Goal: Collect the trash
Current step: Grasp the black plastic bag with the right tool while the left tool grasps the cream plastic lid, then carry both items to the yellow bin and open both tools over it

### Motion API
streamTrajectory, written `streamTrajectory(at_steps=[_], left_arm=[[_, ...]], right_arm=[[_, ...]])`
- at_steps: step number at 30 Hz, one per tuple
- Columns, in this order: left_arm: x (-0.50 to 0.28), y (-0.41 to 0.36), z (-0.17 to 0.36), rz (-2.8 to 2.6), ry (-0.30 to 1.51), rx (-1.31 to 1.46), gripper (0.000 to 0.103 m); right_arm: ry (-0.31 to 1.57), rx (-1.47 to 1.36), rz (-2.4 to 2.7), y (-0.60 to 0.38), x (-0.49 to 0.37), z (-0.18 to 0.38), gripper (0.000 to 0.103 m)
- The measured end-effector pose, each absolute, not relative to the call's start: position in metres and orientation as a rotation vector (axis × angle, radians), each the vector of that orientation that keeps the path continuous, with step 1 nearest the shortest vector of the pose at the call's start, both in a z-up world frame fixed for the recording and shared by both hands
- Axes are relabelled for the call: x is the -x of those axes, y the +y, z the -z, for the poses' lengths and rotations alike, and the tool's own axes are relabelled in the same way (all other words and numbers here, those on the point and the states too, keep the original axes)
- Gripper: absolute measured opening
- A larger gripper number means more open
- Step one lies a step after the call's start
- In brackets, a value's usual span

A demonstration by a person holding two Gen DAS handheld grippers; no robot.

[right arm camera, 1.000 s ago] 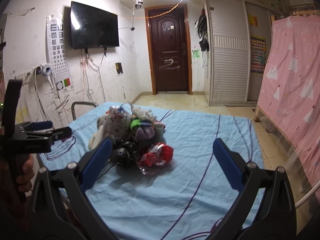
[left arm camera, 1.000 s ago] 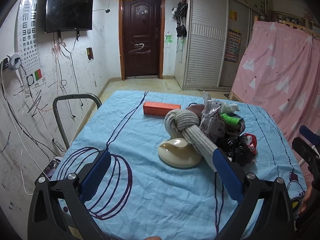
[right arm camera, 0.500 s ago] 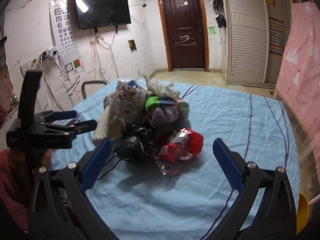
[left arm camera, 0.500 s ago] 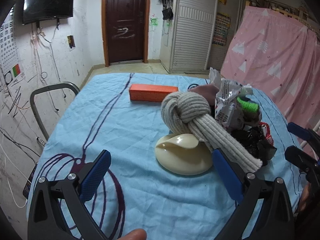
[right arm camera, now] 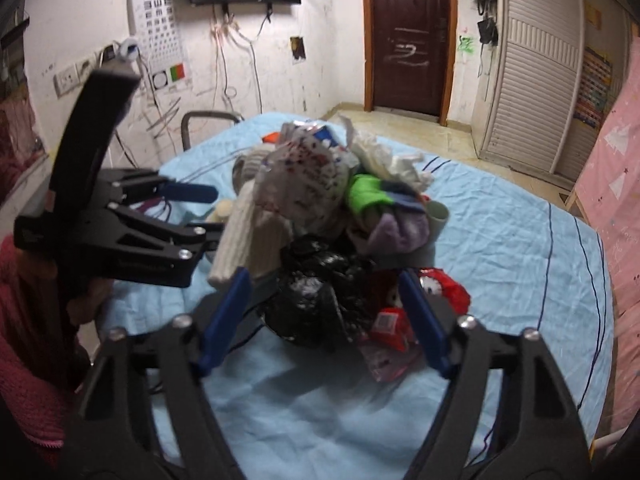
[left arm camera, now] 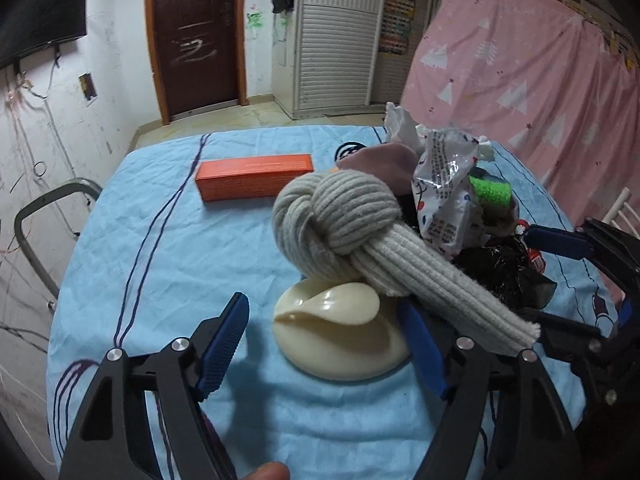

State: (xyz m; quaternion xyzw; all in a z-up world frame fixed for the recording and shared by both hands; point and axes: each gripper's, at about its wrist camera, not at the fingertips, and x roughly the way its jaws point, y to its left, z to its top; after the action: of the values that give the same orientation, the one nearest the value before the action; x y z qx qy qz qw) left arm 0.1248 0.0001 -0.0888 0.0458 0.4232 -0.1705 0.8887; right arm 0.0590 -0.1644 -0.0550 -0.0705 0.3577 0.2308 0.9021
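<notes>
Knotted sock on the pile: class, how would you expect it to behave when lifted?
The knotted sock looks like soft ribbed knit, so it would probably squash under a grip. Its loose end juts out unsupported, so it would likely droop. Being fabric, it is probably light and unlikely to slip or break.

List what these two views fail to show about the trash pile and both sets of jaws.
- Cream lump, left wrist view: its far edge is hidden under the knotted sock.
- Black bag, right wrist view: blurred, contents unreadable.
- Red wrapper, right wrist view: partly behind a finger of the closing right gripper.
- Left gripper: closing around the lump; contact unclear.
- Orange box: print too small.
</notes>
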Motion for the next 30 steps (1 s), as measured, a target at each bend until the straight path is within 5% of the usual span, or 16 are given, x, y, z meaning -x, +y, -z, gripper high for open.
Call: streamTrajectory(at_steps=[3,8,11,30], left_arm=[[-0.135,-0.001,0.091,0.397,0.893,-0.091,0.068],[-0.136,0.0,0.093,0.437,0.883,-0.067,0.053],[-0.131,0.002,0.089,0.422,0.863,-0.054,0.044],[-0.081,0.032,0.057,0.301,0.799,-0.066,0.043]], right_arm=[[0.763,0.169,-0.466,-0.161,-0.066,0.058,0.067],[0.809,0.173,-0.488,-0.157,-0.075,0.064,0.03],[0.79,0.164,-0.488,-0.16,-0.072,0.061,0.028],[0.635,-0.095,-0.507,-0.23,-0.041,0.029,0.028]])
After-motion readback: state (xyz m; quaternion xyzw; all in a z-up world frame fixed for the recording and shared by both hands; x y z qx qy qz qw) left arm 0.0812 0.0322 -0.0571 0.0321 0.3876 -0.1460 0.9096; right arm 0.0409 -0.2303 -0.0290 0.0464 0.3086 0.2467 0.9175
